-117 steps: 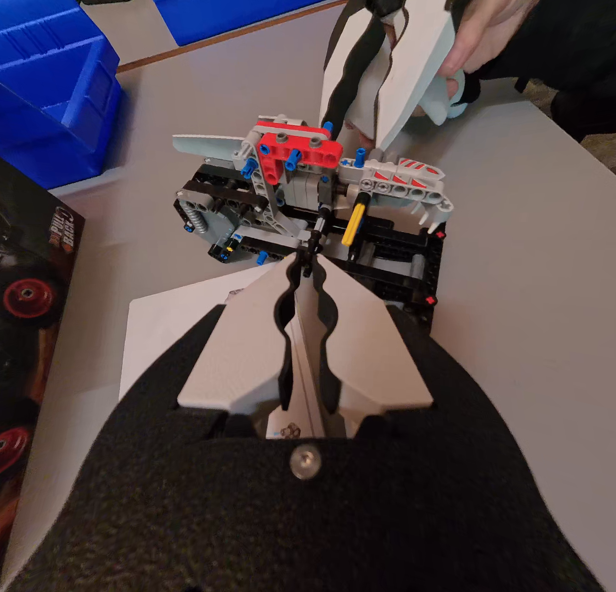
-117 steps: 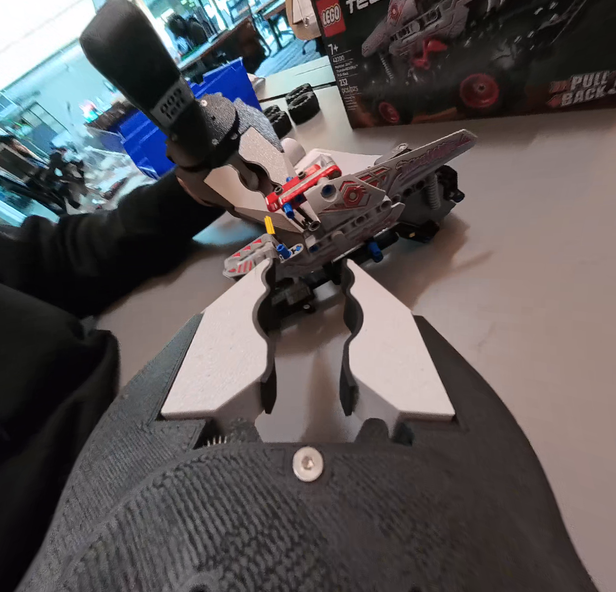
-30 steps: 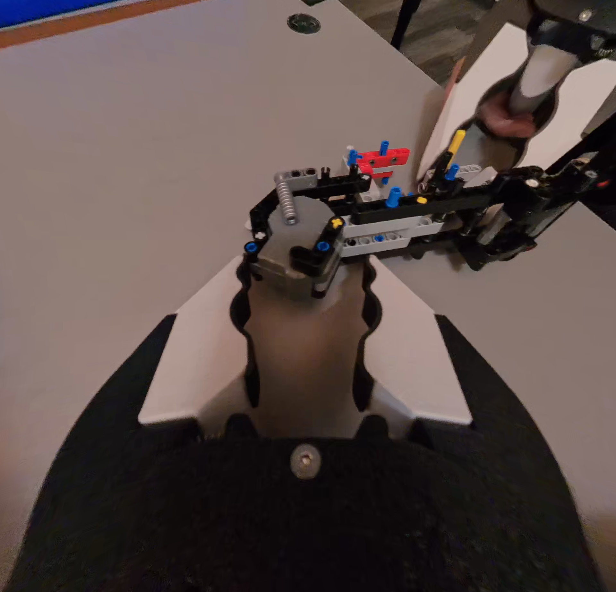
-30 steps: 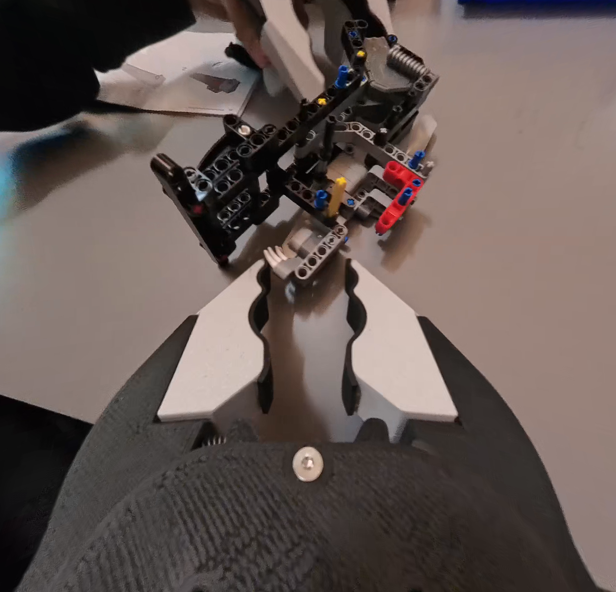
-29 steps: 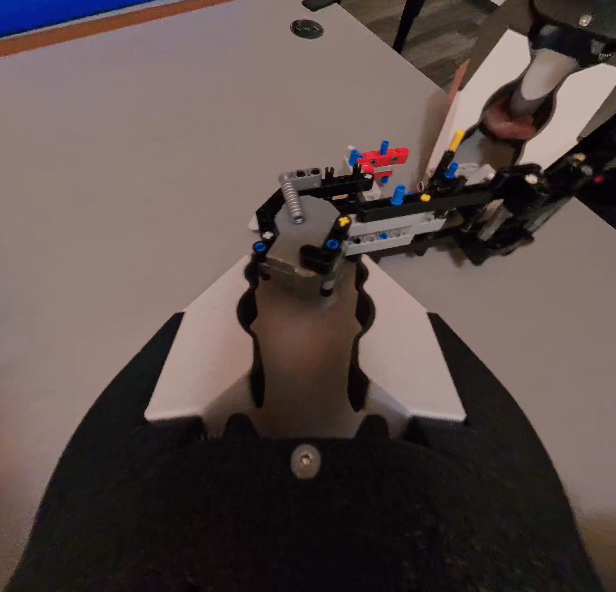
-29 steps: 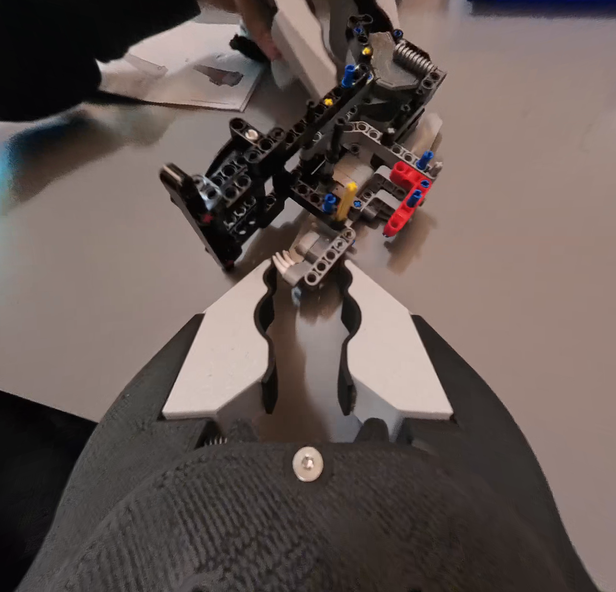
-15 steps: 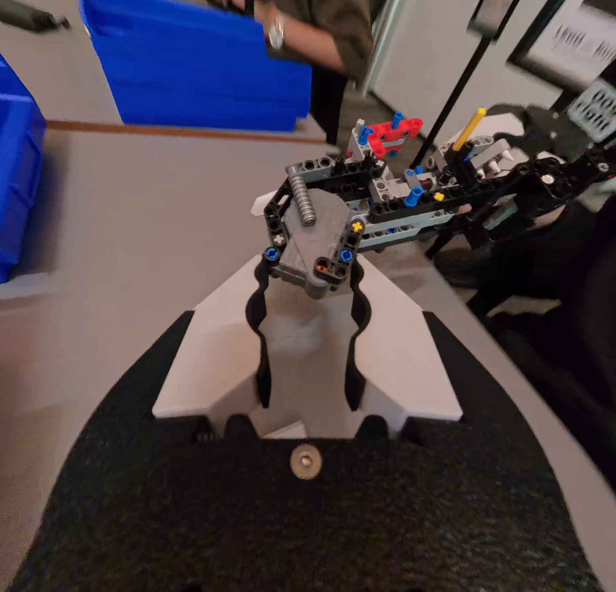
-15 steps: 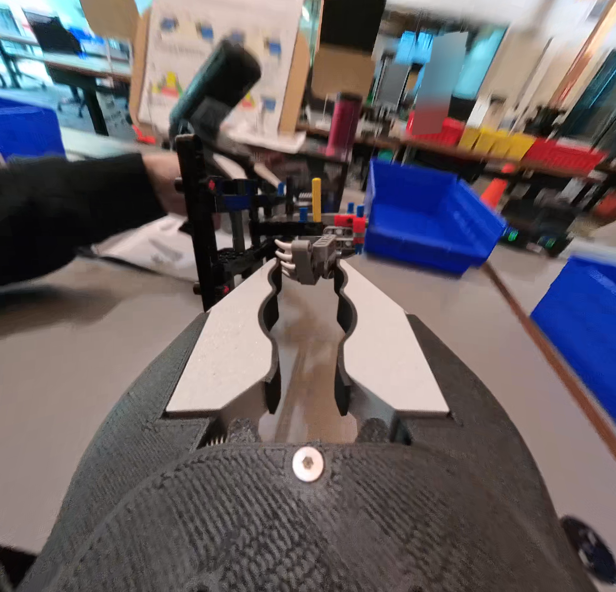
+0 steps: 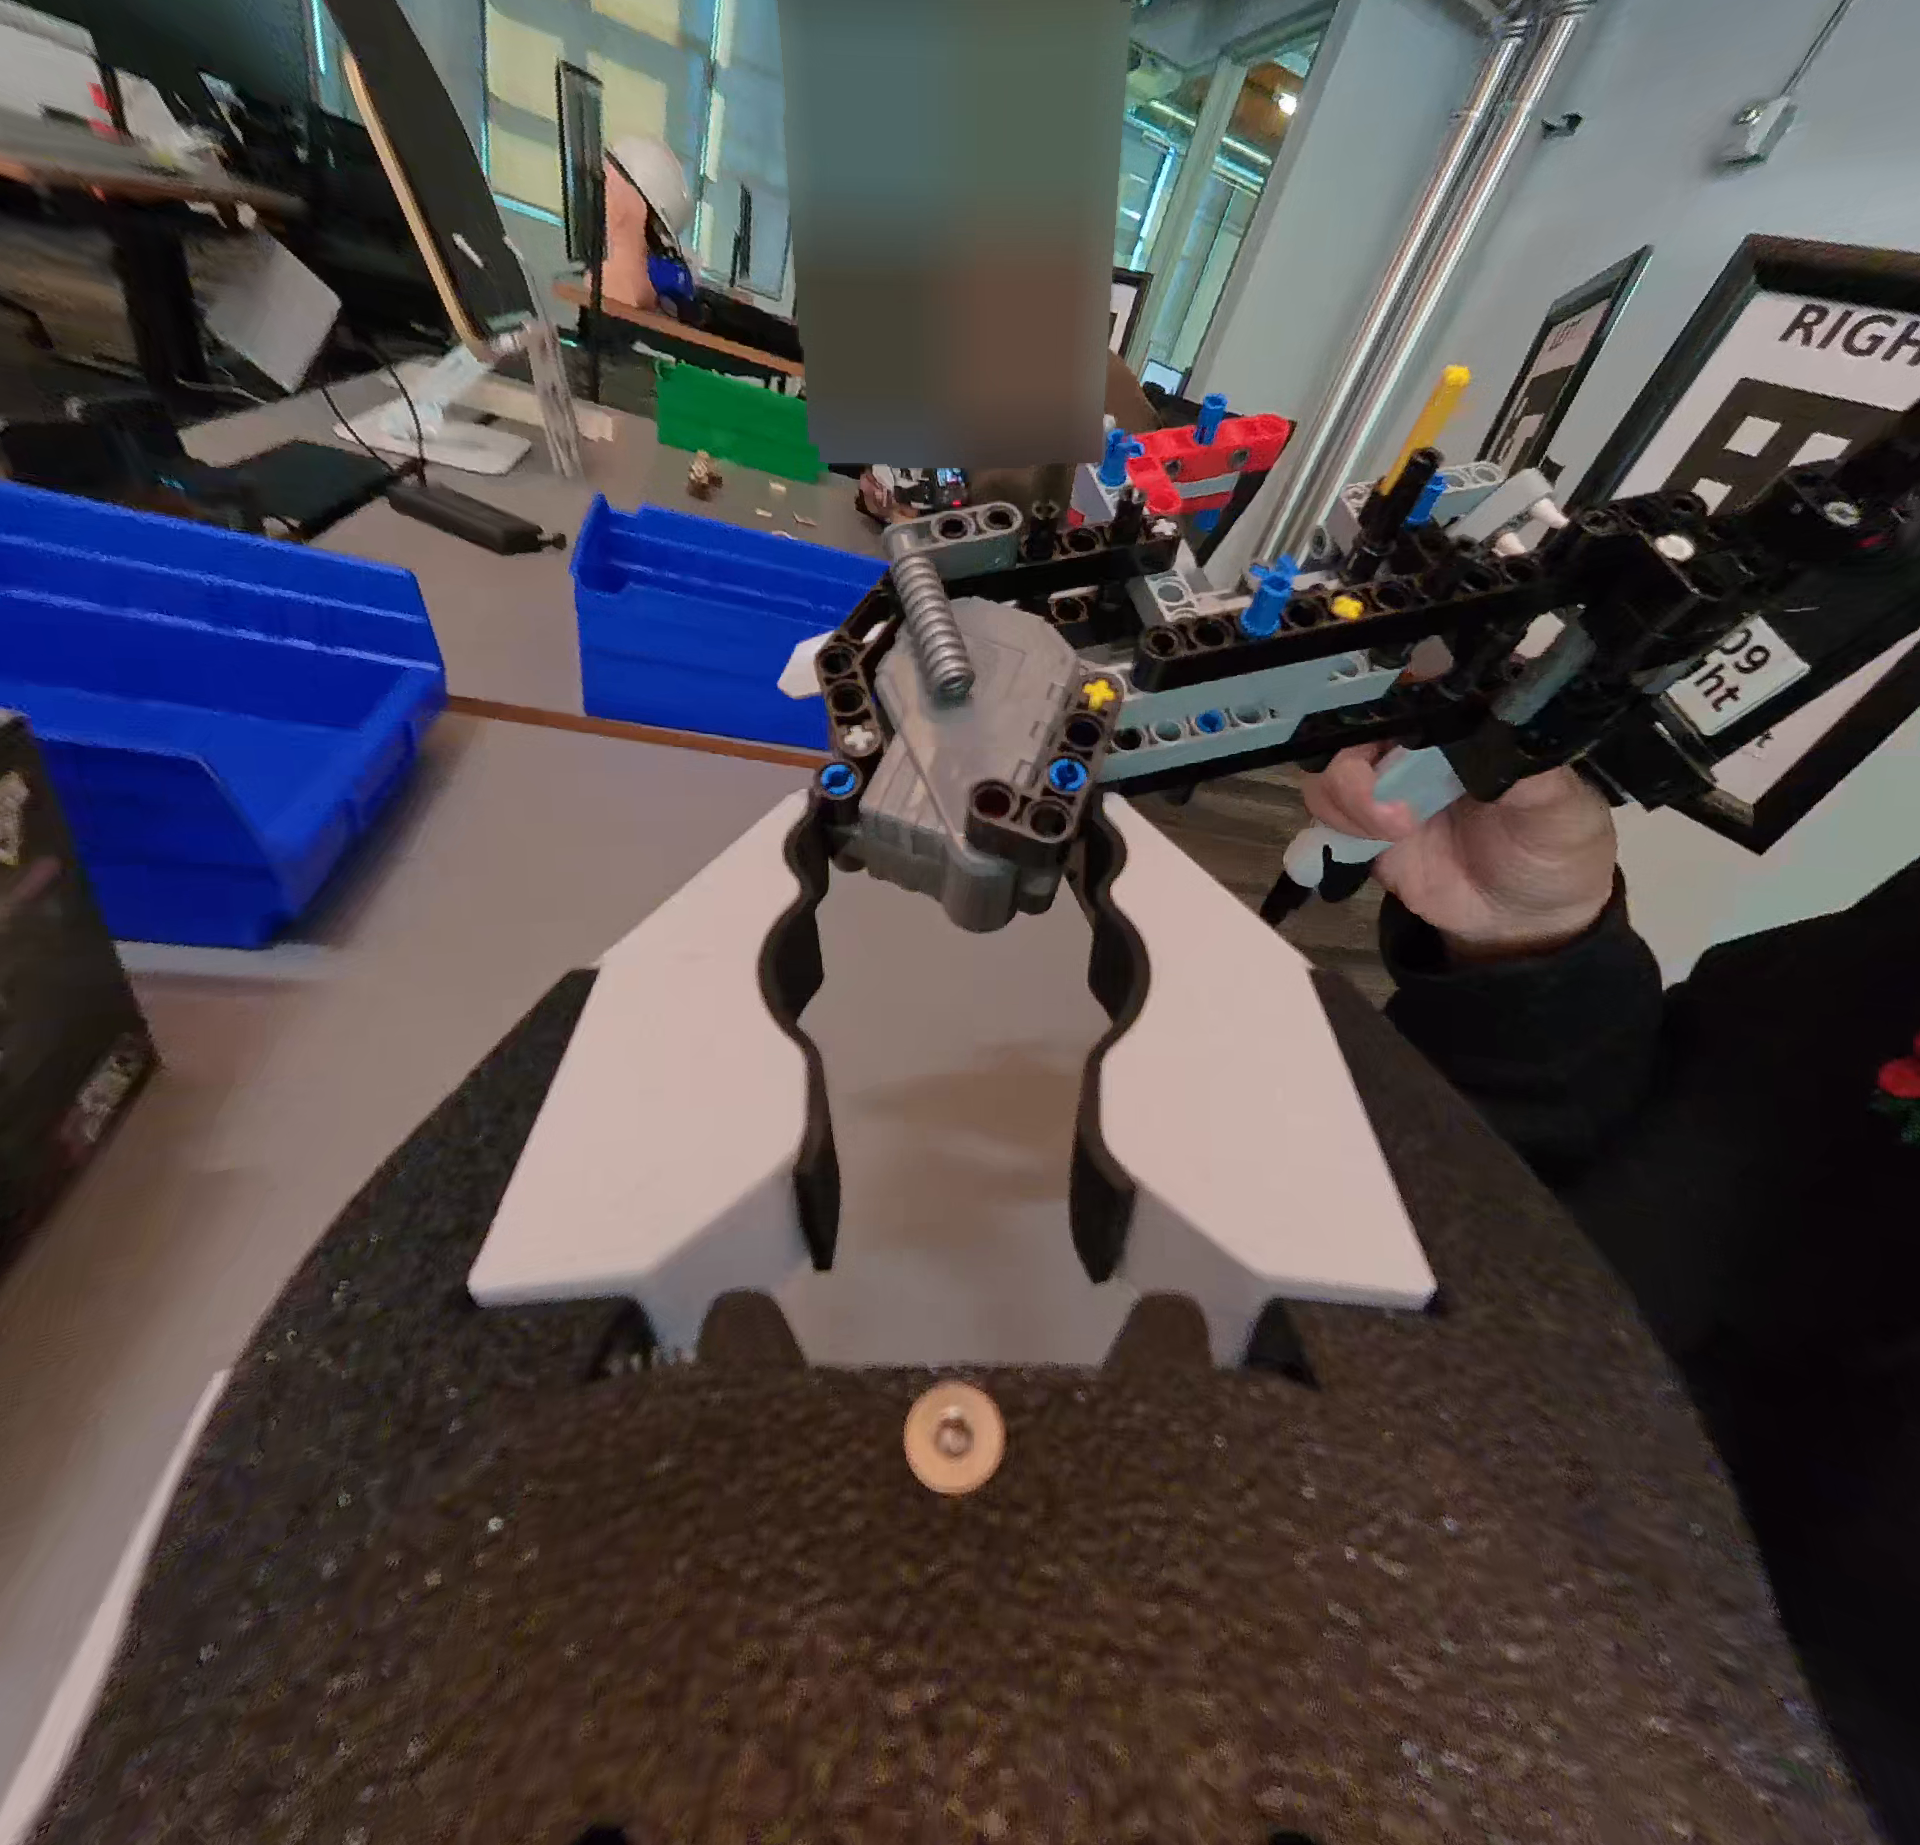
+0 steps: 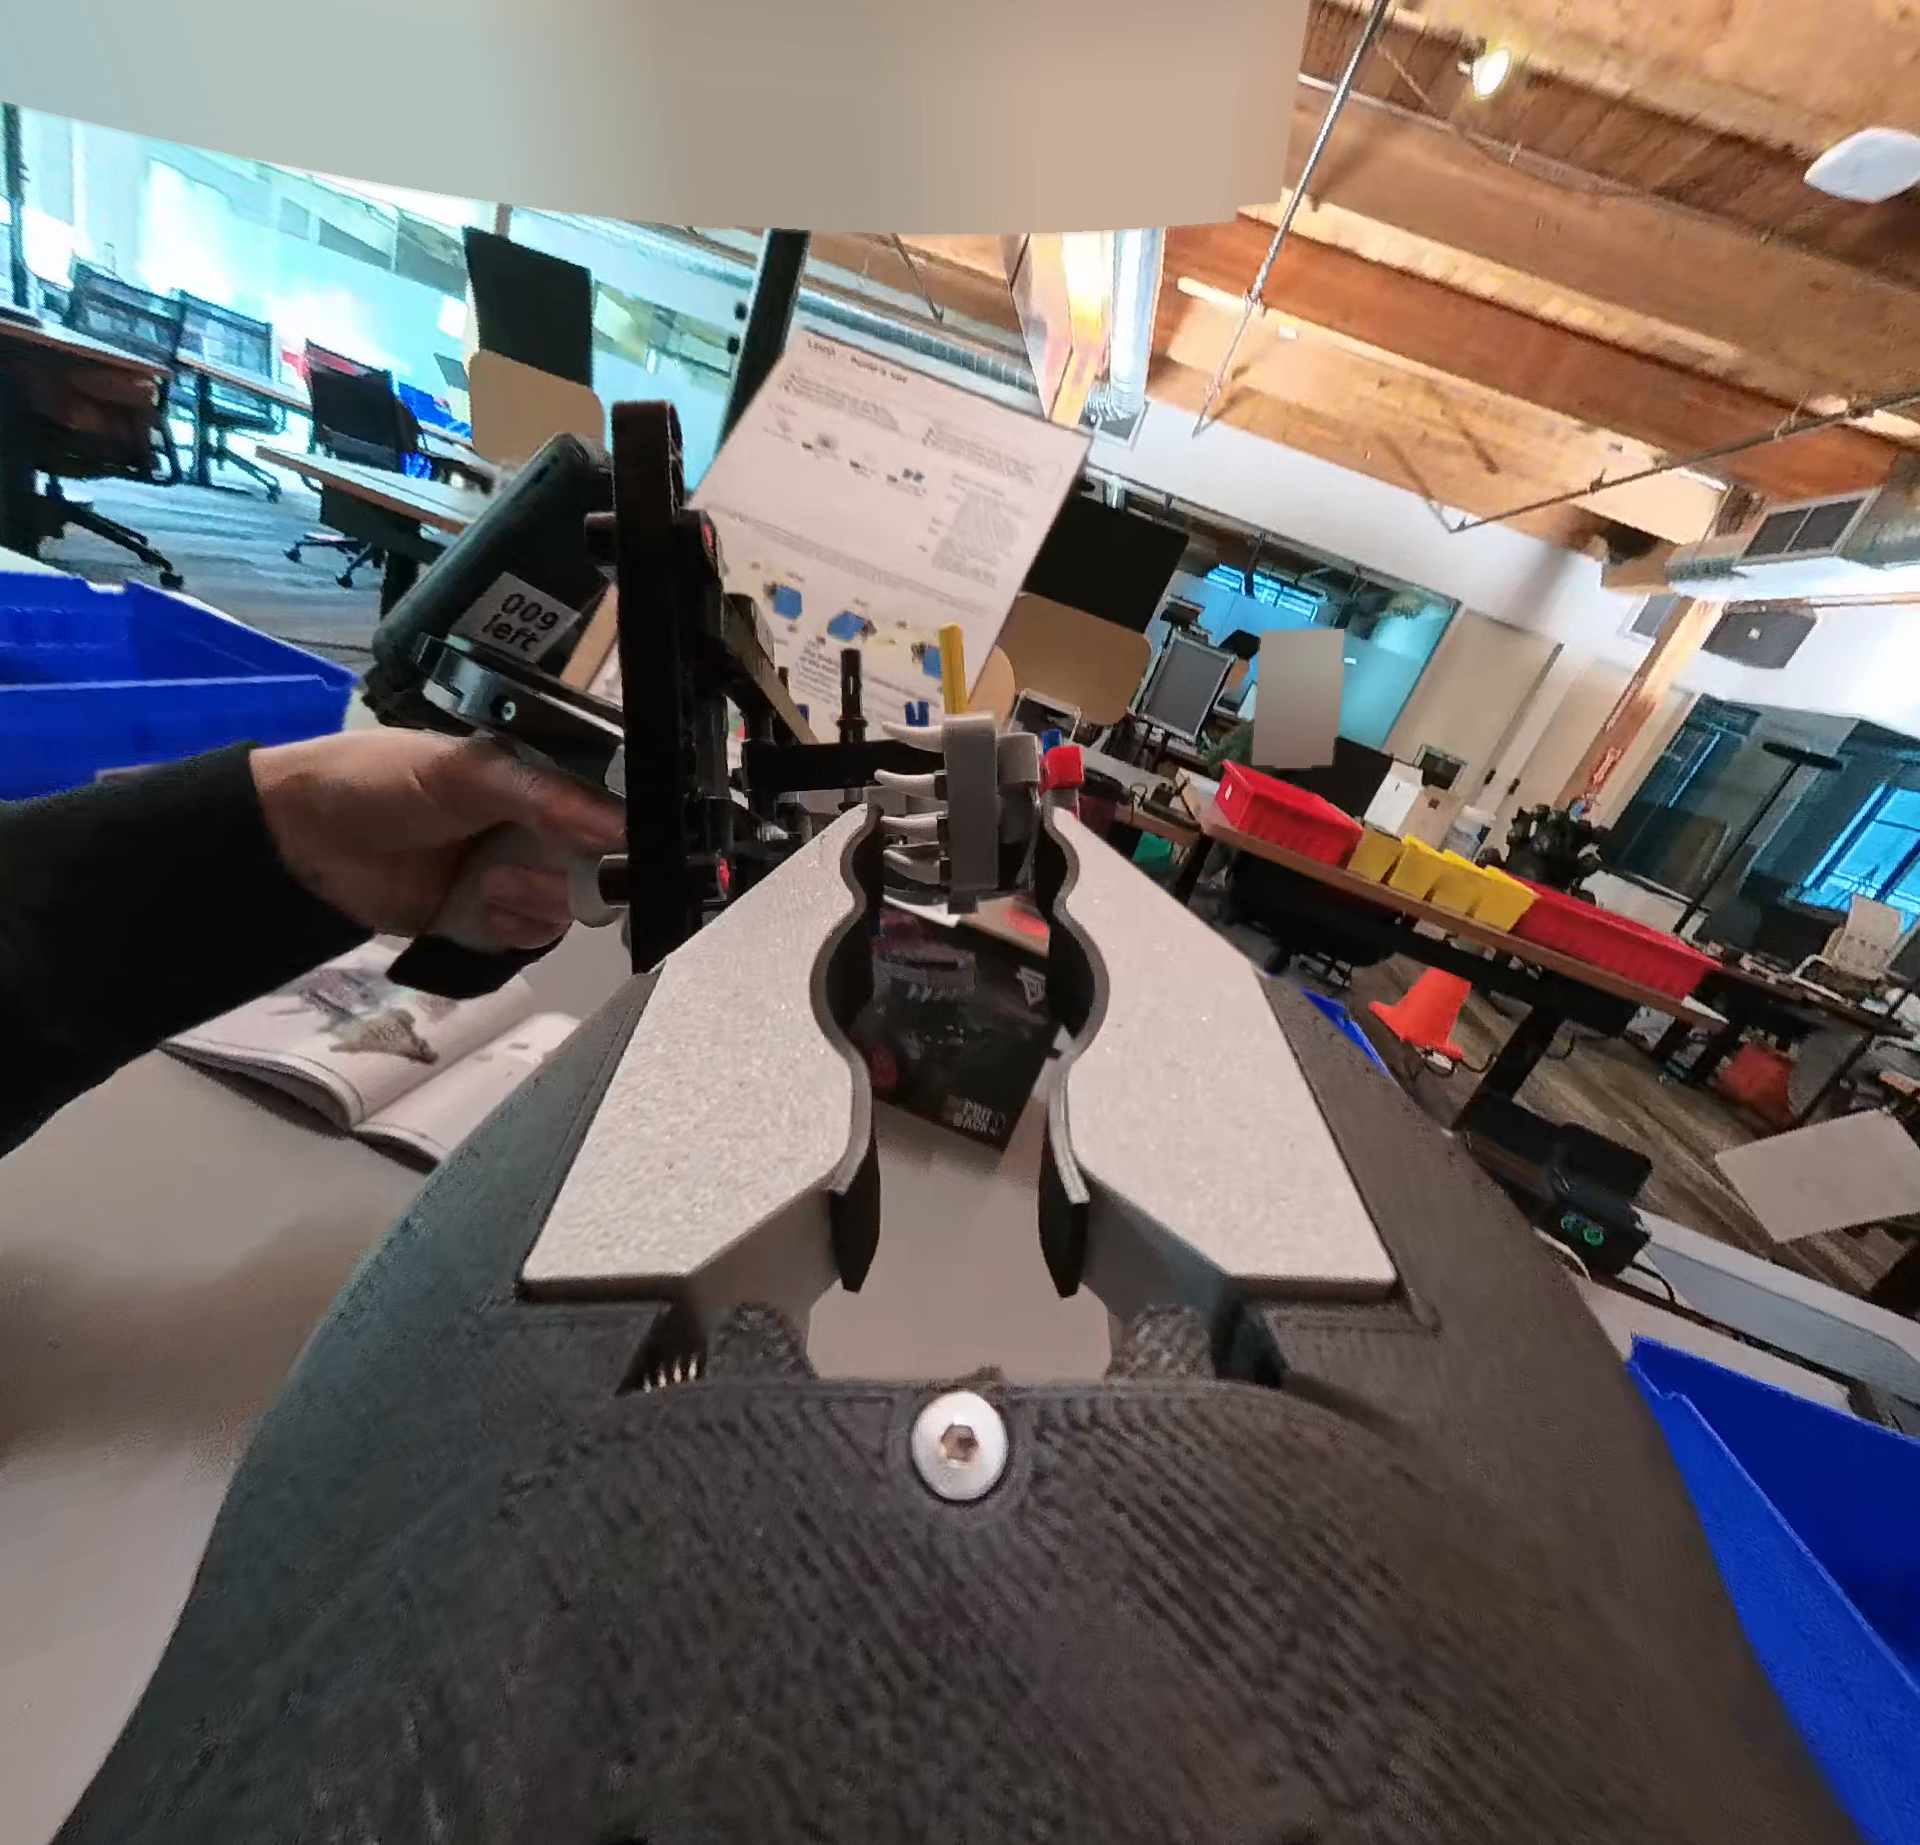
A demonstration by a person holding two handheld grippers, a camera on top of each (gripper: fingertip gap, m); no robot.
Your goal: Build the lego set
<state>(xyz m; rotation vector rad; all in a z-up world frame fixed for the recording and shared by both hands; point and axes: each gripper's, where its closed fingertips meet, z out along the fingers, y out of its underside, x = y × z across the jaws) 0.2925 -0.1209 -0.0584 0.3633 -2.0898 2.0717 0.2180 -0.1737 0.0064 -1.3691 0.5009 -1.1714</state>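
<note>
The half-built lego model (image 9: 1299, 632) is held in the air above the grey table (image 9: 582, 860). It has black beams, a red piece (image 9: 1205, 455), a yellow axle (image 9: 1429, 424) and a spring. My left gripper (image 9: 951, 829) is shut on the grey motor block (image 9: 977, 746) at one end. My right gripper (image 10: 961, 829) is shut on the grey toothed piece (image 10: 971, 798) at the other end. The black end frame (image 10: 655, 704) stands upright to the left of it. In the right wrist view, a hand (image 10: 416, 839) holds the left gripper's handle behind the model.
Blue bins (image 9: 208, 715) (image 9: 707, 611) stand at the far left of the table, and another blue bin (image 10: 1787, 1483) is at the right. The set's dark box (image 10: 956, 1037) and an open instruction booklet (image 10: 343, 1047) lie on the table below the model.
The model has come up off the table, held at both ends. Both views have tilted up from the tabletop to the room. Both grippers have closed on it.
</note>
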